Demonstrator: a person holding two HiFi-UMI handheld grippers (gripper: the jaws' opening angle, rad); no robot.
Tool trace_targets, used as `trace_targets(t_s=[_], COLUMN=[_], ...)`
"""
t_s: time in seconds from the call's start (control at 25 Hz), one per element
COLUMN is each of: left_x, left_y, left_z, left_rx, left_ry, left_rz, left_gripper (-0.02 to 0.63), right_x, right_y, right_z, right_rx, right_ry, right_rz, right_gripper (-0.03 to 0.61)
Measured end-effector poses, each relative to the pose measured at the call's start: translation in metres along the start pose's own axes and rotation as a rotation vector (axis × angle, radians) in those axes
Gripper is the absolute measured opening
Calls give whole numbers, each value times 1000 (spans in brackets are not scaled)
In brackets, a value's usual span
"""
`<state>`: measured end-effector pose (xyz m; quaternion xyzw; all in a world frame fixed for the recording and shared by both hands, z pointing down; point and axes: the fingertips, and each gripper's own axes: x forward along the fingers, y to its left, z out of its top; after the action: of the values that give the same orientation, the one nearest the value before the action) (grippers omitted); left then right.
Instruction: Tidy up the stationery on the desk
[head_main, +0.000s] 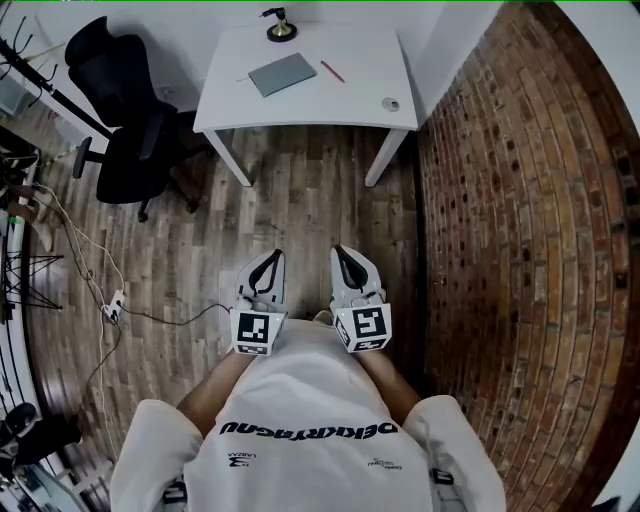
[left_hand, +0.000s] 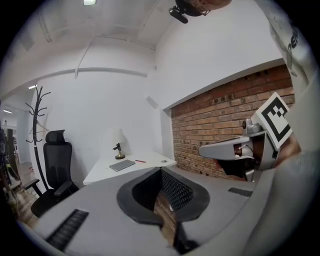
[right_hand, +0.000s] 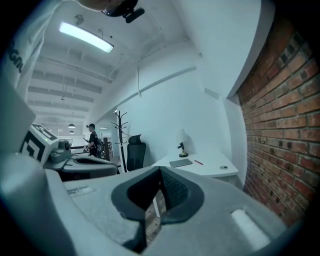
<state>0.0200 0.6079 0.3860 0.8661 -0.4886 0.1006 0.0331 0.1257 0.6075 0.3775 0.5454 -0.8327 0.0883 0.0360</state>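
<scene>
Notebook (head_main: 282, 73), pen (head_main: 332, 71) well ahead of left gripper (head_main: 269, 264), right gripper (head_main: 345, 260)

We saw a white desk (head_main: 300, 105) at the far end carrying a grey notebook (head_main: 282, 73) and a red pen (head_main: 332, 71). A black chair (head_main: 125, 120) stood to its left. The brick wall (head_main: 520, 250) on the right was red-brown and the plank floor (head_main: 300, 215) brown. The pale grey left gripper (head_main: 268, 266) and right gripper (head_main: 346, 264) bore black-and-white square markers.

Grey notebook (head_main: 282, 73), red pen (head_main: 332, 71) flat on desk (head_main: 300, 108).
</scene>
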Motion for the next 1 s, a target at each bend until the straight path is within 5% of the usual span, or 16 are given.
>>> trace_targets(t_s=[0.6, 1.0], left_x=[57, 177], left_y=[9, 138], left_z=[-24, -9], left_rx=[7, -21], left_ry=[42, 19], left_rz=[5, -29], left_gripper=[-3, -3], right_x=[55, 224], right_y=[-40, -66], right_z=[-21, -3], right_rx=[35, 19], right_ry=[26, 42], right_rz=[-24, -87], right_gripper=[0, 0])
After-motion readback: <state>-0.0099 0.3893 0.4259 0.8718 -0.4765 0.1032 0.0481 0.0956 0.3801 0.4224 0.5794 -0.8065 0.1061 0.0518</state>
